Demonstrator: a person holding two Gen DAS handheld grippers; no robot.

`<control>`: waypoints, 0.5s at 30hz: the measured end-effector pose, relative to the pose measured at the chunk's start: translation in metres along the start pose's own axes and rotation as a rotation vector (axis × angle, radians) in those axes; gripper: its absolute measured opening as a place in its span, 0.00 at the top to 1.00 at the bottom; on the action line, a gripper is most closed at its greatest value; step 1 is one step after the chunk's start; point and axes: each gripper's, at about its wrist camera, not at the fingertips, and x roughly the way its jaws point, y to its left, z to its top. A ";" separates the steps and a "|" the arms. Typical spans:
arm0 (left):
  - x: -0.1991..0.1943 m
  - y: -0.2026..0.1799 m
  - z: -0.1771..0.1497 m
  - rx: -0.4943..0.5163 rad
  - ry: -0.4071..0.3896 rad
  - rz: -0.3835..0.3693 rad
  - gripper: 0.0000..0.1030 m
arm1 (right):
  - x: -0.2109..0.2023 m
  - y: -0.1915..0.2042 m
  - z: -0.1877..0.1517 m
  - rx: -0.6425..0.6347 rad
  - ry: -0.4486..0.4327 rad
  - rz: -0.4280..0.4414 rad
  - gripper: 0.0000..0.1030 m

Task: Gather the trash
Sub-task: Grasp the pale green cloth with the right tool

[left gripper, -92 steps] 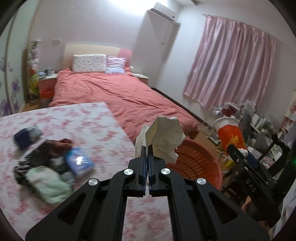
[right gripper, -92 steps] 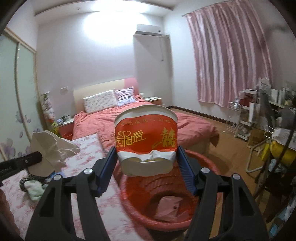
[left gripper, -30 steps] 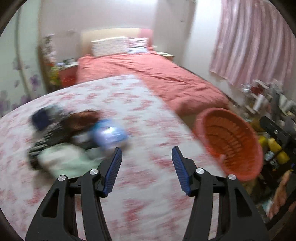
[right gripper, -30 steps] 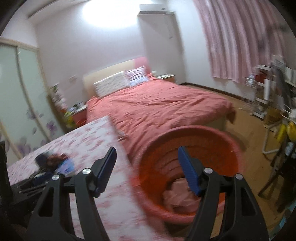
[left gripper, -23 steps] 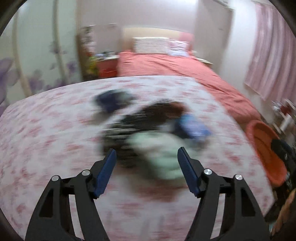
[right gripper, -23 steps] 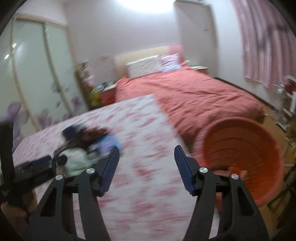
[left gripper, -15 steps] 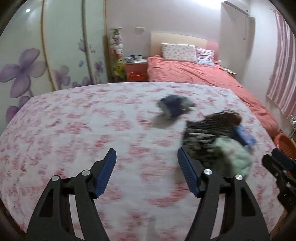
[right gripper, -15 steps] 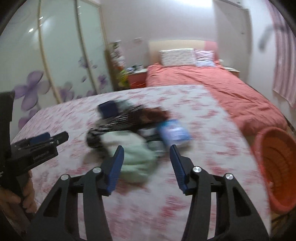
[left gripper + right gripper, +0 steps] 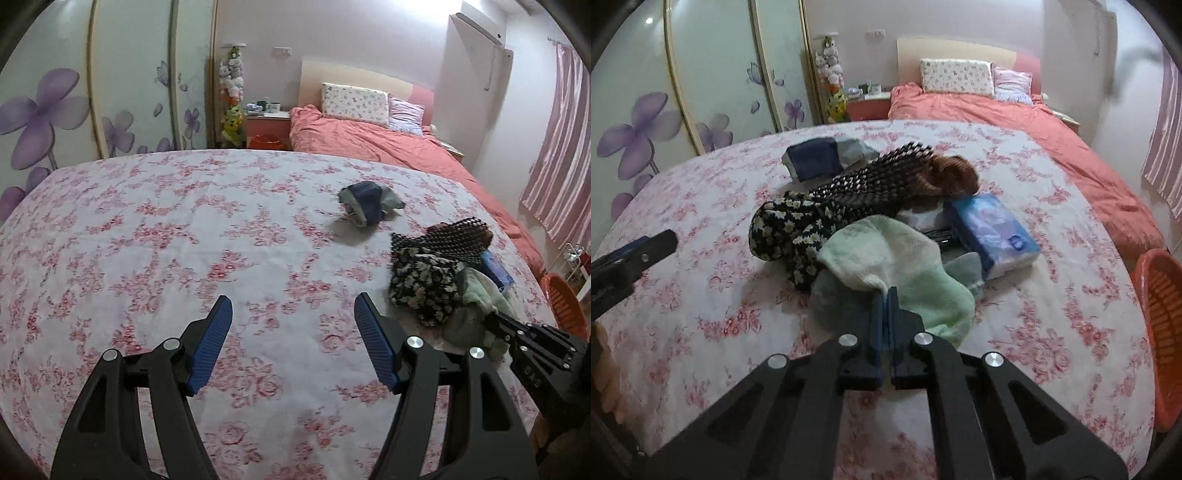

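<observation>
Hovering with the left gripper [image 9: 291,339] over the flowered bedsheet [image 9: 147,258], jaws standing wide apart, nothing between them. Pressing the right gripper [image 9: 885,295] fully together at the near edge of the pale green cloth [image 9: 905,266]; cannot tell if any cloth is pinched. Lying beside this pile: a blue tissue pack [image 9: 993,232]. Standing at the right edge of the bed: the orange basket [image 9: 1160,314].

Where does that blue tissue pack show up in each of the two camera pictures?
Left wrist view: the blue tissue pack peeks out at the right edge, mostly hidden behind the clothes pile.
Right wrist view: the pack lies in plain sight, right of centre, beside the pile.
Shared landmark: the orange basket, far right in both.
</observation>
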 end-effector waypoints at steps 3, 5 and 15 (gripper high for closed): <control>0.002 -0.010 0.001 0.012 0.002 -0.025 0.34 | -0.016 -0.006 0.002 -0.002 -0.047 -0.009 0.97; 0.005 -0.020 0.001 0.025 0.006 -0.048 0.34 | -0.030 -0.014 0.003 0.013 -0.084 -0.022 0.97; 0.028 -0.071 0.009 0.070 0.027 -0.128 0.34 | -0.063 -0.070 0.003 0.117 -0.161 -0.091 0.97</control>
